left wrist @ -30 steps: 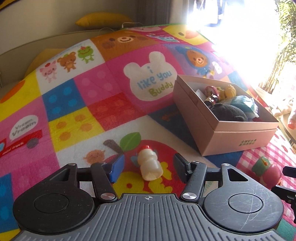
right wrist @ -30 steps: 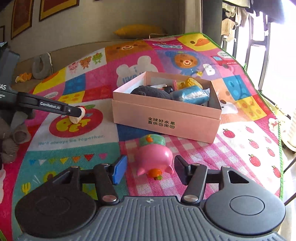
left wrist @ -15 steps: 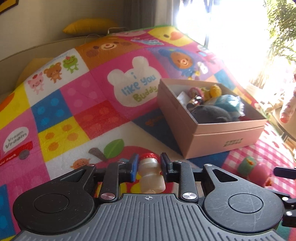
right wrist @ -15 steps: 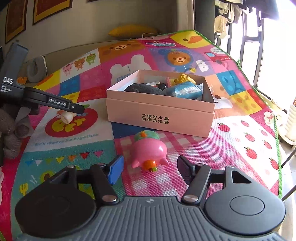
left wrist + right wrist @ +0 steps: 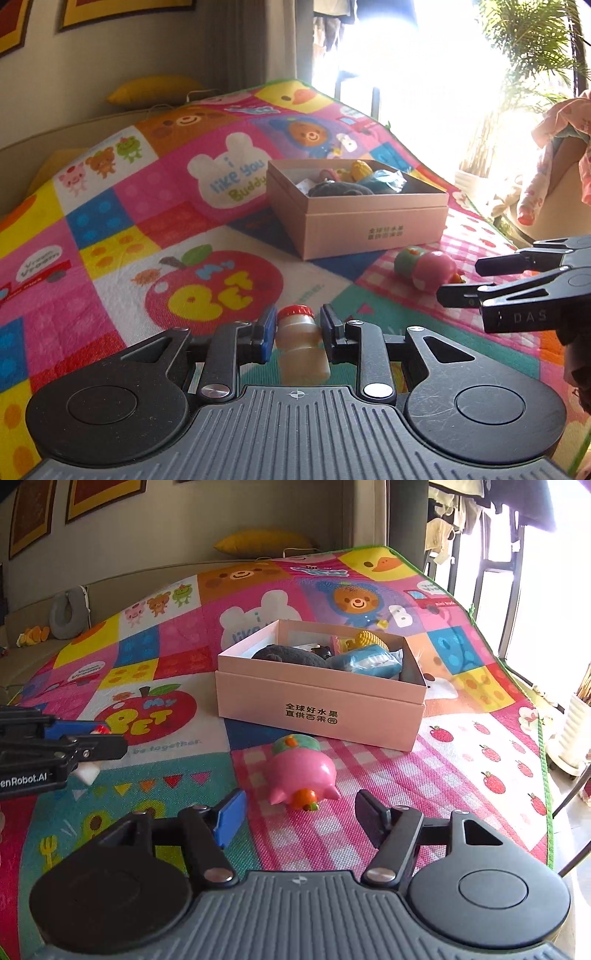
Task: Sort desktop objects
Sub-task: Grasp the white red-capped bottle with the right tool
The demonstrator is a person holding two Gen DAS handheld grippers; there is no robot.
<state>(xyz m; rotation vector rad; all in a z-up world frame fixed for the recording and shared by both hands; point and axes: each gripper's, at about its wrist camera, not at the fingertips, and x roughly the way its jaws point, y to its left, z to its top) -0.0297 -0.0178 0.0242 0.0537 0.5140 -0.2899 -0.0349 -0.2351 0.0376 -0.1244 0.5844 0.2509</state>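
Observation:
My left gripper (image 5: 297, 328) is shut on a small milky bottle with a red cap (image 5: 300, 345) and holds it above the mat. It also shows at the left edge of the right wrist view (image 5: 110, 740). My right gripper (image 5: 297, 812) is open, just short of a pink pig toy (image 5: 303, 773) that lies on the checked part of the mat. The pig also shows in the left wrist view (image 5: 428, 267), with the right gripper (image 5: 460, 280) beside it. A pink open box (image 5: 321, 701) holds several toys behind the pig.
A colourful play mat (image 5: 155, 653) covers the surface. A yellow cushion (image 5: 264, 541) and a grey neck pillow (image 5: 68, 609) lie beyond its far edge. A window and plant (image 5: 517, 74) are at the right, where the mat ends.
My left gripper closed on the bottle and lifted it back off the apple picture. My right gripper drew back a little from the pig and stayed open.

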